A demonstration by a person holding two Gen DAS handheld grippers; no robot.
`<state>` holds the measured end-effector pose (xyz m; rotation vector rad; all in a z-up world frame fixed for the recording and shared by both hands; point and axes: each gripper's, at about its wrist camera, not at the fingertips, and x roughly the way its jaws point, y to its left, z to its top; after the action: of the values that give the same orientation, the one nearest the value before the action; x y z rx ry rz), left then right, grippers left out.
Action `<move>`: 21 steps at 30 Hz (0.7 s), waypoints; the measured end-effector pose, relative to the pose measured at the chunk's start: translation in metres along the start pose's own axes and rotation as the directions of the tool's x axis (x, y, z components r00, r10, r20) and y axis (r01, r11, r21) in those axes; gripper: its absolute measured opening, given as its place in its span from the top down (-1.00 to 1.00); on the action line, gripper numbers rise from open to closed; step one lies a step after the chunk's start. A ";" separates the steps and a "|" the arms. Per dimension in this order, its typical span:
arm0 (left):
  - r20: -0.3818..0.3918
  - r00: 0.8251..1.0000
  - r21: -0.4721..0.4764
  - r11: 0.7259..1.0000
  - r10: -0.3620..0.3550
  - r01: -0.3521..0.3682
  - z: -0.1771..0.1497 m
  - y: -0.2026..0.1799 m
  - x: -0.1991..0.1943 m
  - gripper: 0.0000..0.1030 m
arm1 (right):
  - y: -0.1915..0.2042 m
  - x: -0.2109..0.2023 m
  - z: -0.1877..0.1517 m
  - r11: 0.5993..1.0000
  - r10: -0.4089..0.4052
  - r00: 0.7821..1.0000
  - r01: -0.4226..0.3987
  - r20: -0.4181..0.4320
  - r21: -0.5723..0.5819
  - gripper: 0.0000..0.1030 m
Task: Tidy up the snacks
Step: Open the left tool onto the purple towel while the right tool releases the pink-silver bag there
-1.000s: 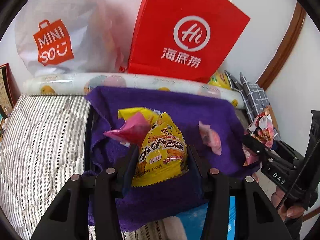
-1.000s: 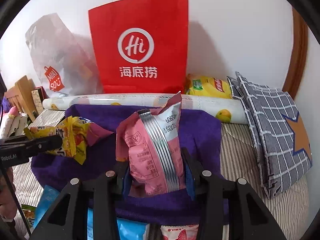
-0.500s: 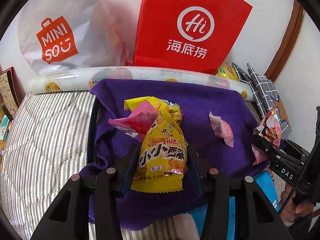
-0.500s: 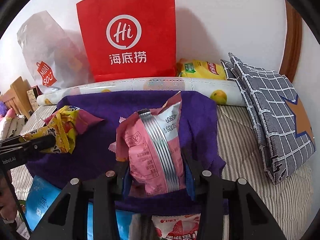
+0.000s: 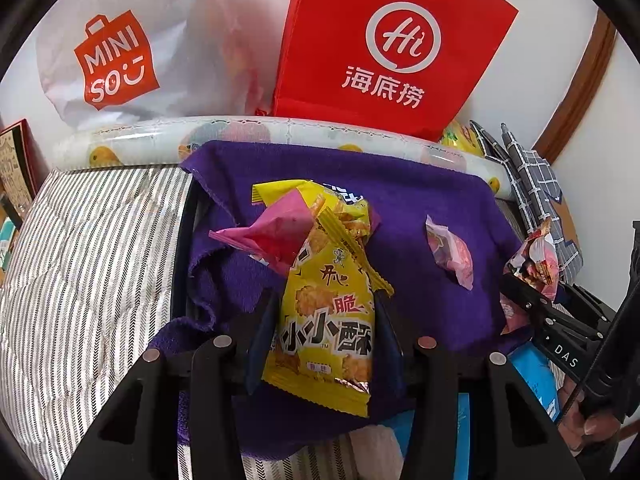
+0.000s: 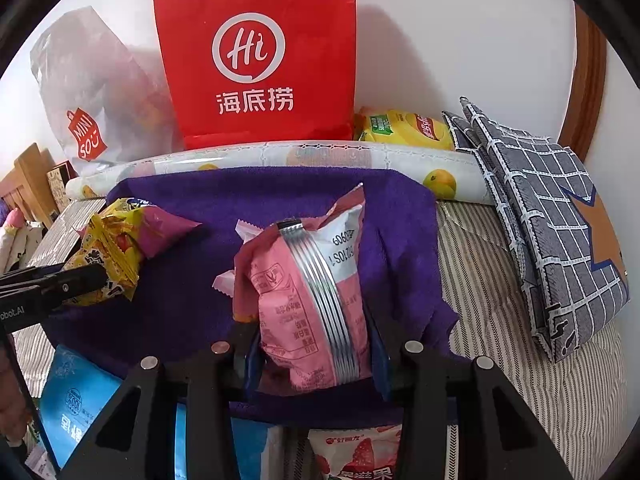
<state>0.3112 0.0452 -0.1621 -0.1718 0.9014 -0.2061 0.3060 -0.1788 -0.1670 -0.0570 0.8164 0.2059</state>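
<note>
My left gripper [image 5: 326, 306] is shut on a yellow snack packet [image 5: 328, 320], held upright over a purple cloth [image 5: 400, 184]. Just beyond it on the cloth lie a magenta packet [image 5: 276, 232] and another yellow packet [image 5: 288, 192]. A small pink wrapped snack [image 5: 452, 252] lies further right. My right gripper [image 6: 310, 320] is shut on a pink packet with a silver seam [image 6: 308, 300], above the cloth's near edge [image 6: 180, 320]. In the right wrist view the left gripper [image 6: 60, 280] comes in from the left with its yellow packet [image 6: 108, 256].
A red paper bag [image 6: 256, 60] and a white plastic bag [image 5: 120, 52] lean on the wall behind a rolled fruit-print mat [image 6: 280, 156]. A grey checked cushion [image 6: 552, 216] lies right, a yellow packet [image 6: 404, 128] behind it. Blue packets [image 6: 76, 400] and a strawberry packet [image 6: 356, 456] lie nearest on striped bedding [image 5: 80, 260].
Both grippers keep hold of their packets. The views have drifted only slightly, and more of the blue packets shows at the bottom of the right wrist view.
</note>
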 end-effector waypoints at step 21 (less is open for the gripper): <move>0.023 0.999 -0.005 1.000 0.022 -0.022 0.004 -0.002 -0.006 -0.31 | 0.002 -0.011 0.002 1.000 -0.013 0.998 0.013 0.054 0.000 -0.28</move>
<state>0.3104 0.0455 -0.1548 -0.1678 0.8803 -0.1812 0.2996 -0.1783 -0.1576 -0.0567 0.7624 0.1949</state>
